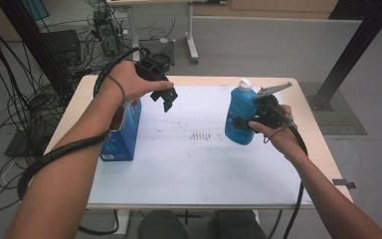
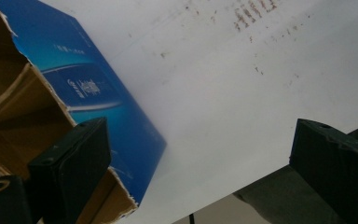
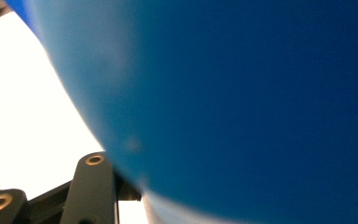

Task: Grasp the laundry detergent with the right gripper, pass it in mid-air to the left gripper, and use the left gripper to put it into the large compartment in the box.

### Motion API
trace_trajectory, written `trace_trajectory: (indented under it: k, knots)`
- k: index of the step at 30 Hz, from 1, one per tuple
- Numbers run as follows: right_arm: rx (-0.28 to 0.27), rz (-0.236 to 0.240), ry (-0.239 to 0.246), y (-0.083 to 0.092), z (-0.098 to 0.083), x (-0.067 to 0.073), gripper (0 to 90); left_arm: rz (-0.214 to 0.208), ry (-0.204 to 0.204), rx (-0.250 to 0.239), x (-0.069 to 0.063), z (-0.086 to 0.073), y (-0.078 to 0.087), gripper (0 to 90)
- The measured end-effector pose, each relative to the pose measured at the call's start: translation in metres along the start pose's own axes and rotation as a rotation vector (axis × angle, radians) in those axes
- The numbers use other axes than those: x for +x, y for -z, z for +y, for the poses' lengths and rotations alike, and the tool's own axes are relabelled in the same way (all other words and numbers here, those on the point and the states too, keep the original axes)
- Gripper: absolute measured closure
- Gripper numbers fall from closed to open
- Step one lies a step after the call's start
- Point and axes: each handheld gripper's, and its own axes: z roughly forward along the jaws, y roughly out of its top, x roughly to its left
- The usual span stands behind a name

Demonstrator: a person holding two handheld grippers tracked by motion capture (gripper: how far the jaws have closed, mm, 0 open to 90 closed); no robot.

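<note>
A white sheet (image 1: 194, 159) dotted with small brown specks (image 1: 199, 135) covers the wooden table (image 1: 323, 159).

The high view looks forward and down on the whole table (image 1: 189, 164) from above the person's side. The left gripper view looks steeply down past its jaws at the box (image 2: 98, 93) and white tabletop, both shared with the high view. The right gripper view sits pressed close against the bottle (image 3: 242, 102).
</note>
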Motion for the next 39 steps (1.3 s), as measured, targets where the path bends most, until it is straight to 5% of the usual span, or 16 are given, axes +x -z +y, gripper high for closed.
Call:
trace_trajectory:
  k: [9,18,32,39]
  knots:
    - [0.064,0.099,0.096,-0.026,0.037,0.024,43.7,0.005,-0.128,-0.012,0.002,-0.002,0.018,5.7]
    - [0.064,0.173,0.185,-0.050,0.058,0.044,43.7,-0.018,-0.258,-0.025,0.002,-0.003,0.041,5.5]
    - [0.043,0.322,0.301,-0.091,0.077,0.082,43.6,-0.009,-0.347,-0.014,-0.005,-0.014,0.059,4.4]
    - [0.031,0.361,0.337,-0.102,0.081,0.095,43.5,0.009,-0.388,-0.011,-0.012,-0.016,0.058,4.8]
